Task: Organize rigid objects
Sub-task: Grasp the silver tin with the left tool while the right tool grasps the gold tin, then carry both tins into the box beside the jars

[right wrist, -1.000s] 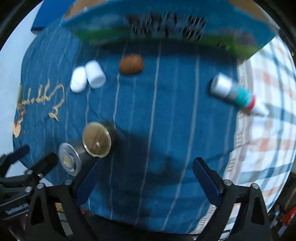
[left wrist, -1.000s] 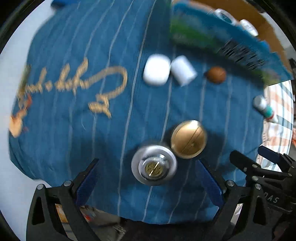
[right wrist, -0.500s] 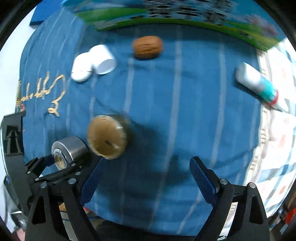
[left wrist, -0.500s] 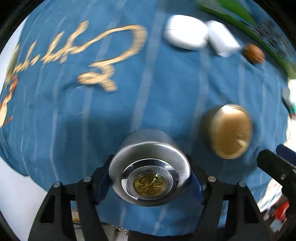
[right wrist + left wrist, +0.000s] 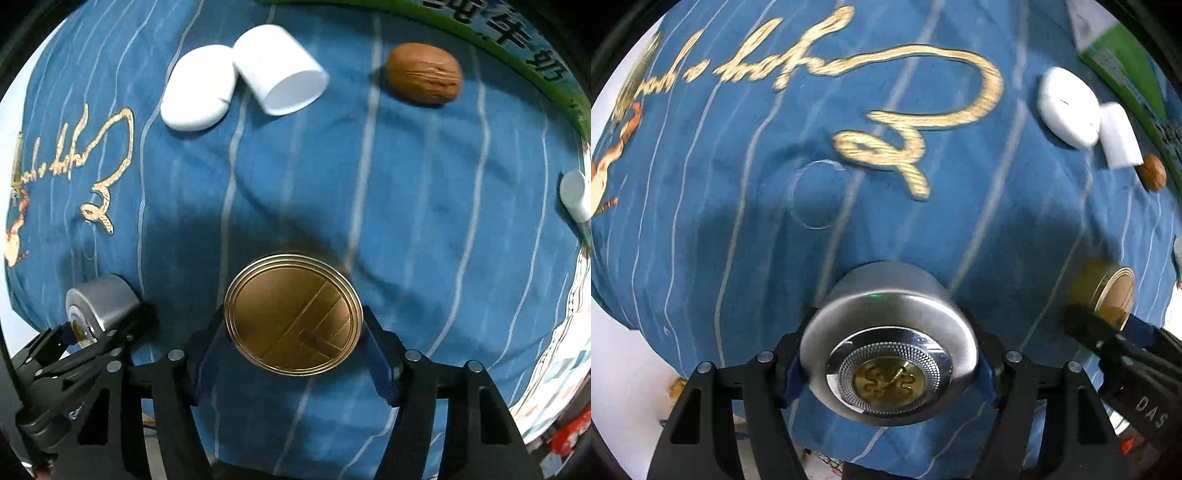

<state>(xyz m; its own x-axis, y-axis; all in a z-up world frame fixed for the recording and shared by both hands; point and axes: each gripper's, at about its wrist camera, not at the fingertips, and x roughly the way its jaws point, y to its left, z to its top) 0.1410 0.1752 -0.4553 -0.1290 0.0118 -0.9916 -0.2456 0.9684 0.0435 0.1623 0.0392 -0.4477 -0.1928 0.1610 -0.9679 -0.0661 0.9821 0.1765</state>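
The left hand-held gripper (image 5: 889,363) points straight down, its blue-padded jaws pinching the sides of a brushed silver metal canister (image 5: 889,343) that stands upright on the blue striped cloth (image 5: 746,206). The canister's lid has a polished ring, a knurled band and a brass-coloured centre with a raised pattern. To its right, the right hand-held gripper (image 5: 295,345) tips steeply downward, and its jaws are closing on a gold tin (image 5: 293,314), the blue pads at both sides of the round body. The tin's flat lid is satin gold with concentric rims and pressed straight lines.

The cloth is soft, slightly rumpled, with pale thin stripes and gold embroidered script (image 5: 99,162) at far left. Farther off lie a smooth white oval case (image 5: 199,86) and, touching it on the right, a white plastic cap (image 5: 280,68) on its side, open end facing near. Well to the right sits a brown wrinkled walnut (image 5: 424,73). At the far right edge lies a white tube (image 5: 574,195), partly cut off. A green-edged printed box (image 5: 524,44) borders the far side.
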